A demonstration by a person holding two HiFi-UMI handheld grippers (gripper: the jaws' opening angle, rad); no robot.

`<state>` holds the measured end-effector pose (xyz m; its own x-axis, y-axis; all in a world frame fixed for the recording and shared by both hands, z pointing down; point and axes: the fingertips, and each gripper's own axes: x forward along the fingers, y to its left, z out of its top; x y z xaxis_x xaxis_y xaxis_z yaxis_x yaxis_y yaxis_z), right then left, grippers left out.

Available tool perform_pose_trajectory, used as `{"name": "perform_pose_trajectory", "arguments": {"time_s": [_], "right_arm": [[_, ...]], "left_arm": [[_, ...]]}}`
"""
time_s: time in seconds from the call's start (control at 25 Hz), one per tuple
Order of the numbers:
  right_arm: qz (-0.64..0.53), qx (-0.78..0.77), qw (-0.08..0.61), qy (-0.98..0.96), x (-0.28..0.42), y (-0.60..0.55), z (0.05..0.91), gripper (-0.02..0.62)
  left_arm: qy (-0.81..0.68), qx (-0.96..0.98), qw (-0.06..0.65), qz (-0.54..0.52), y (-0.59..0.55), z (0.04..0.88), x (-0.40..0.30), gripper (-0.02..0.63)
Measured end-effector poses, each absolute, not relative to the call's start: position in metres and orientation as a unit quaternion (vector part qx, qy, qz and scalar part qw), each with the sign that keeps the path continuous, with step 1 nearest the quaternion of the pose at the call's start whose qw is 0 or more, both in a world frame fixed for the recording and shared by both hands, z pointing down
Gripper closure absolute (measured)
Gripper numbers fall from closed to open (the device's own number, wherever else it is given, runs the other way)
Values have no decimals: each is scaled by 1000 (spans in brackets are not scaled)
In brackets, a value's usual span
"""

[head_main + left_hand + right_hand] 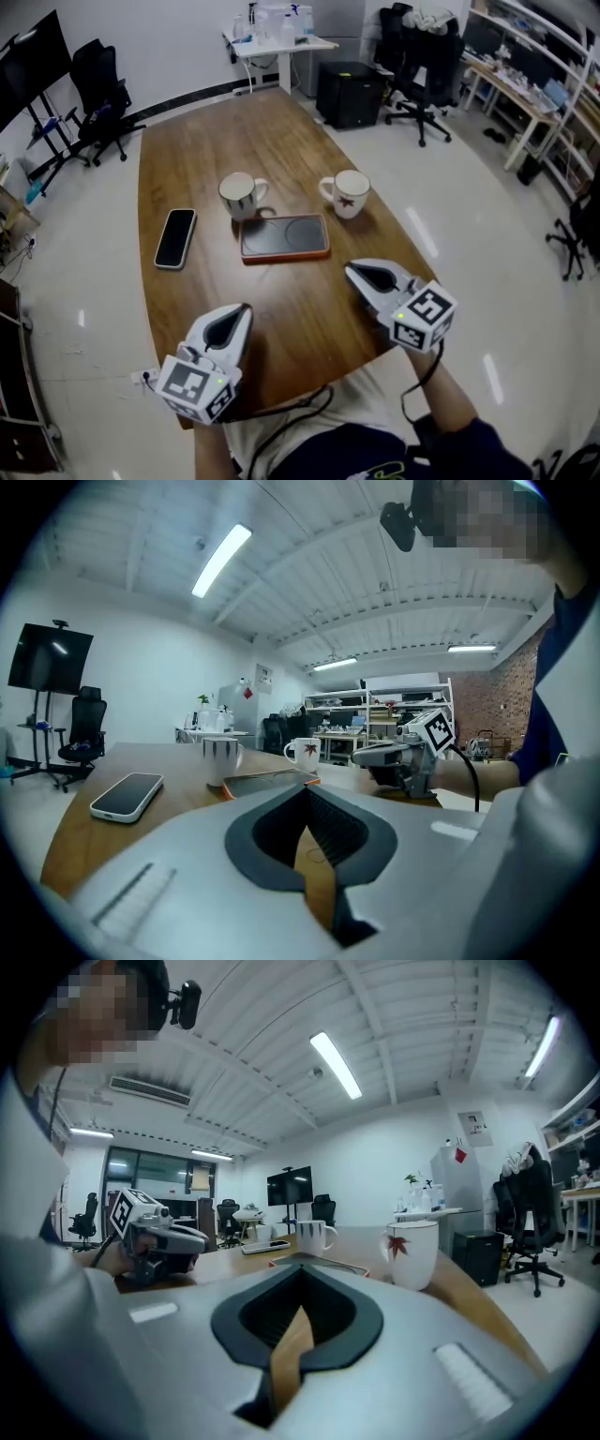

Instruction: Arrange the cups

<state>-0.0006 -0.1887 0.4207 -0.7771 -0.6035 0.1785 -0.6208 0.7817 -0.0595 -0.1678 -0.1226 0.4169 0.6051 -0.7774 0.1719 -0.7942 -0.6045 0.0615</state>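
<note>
As far as I could judge, the arranging had not begun. My left gripper (pixel 246 307) and right gripper (pixel 349 269) hung over the near edge of the surface (pixel 187 141), each with its fingers (pixel 333 832) pressed together on nothing. The striped cup (pixel 241 195) and the leaf cup (pixel 351 193) stood upright mid-surface, well apart, just beyond the far corners of the orange-cased tablet (pixel 284 236). Both cups were yet to be grasped and placed.
</note>
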Motion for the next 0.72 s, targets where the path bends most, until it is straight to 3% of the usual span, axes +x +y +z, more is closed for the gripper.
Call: {"name": "perform_pose_trajectory", "arguments": {"time_s": [0.2, 0.24, 0.28, 0.32, 0.4, 0.52, 0.64, 0.72], "right_arm": [[30, 361, 59, -930, 13, -226, 412, 594], [19, 371, 54, -927, 19, -246, 407, 468], [16, 376, 54, -925, 23, -268, 404, 221], [21, 377, 57, -924, 26, -291, 401, 123], [25, 389, 76, -918, 30, -336, 403, 120], [-4, 407, 145, -902, 35, -384, 420, 55], [1, 403, 136, -905, 36, -392, 427, 53], [6, 401, 125, -908, 33, -391, 426, 160]], "left_arm": [[-442, 892, 69, 63, -123, 418, -169, 603], [-441, 893, 68, 65, -123, 419, -169, 604], [-440, 893, 68, 66, -123, 421, -169, 603], [-439, 893, 69, 66, -123, 422, -169, 604], [-441, 892, 74, 62, -123, 421, -168, 603], [-441, 893, 70, 65, -123, 422, -168, 603], [-441, 892, 76, 62, -121, 419, -167, 603], [-440, 892, 78, 61, -121, 418, -166, 603]]}}
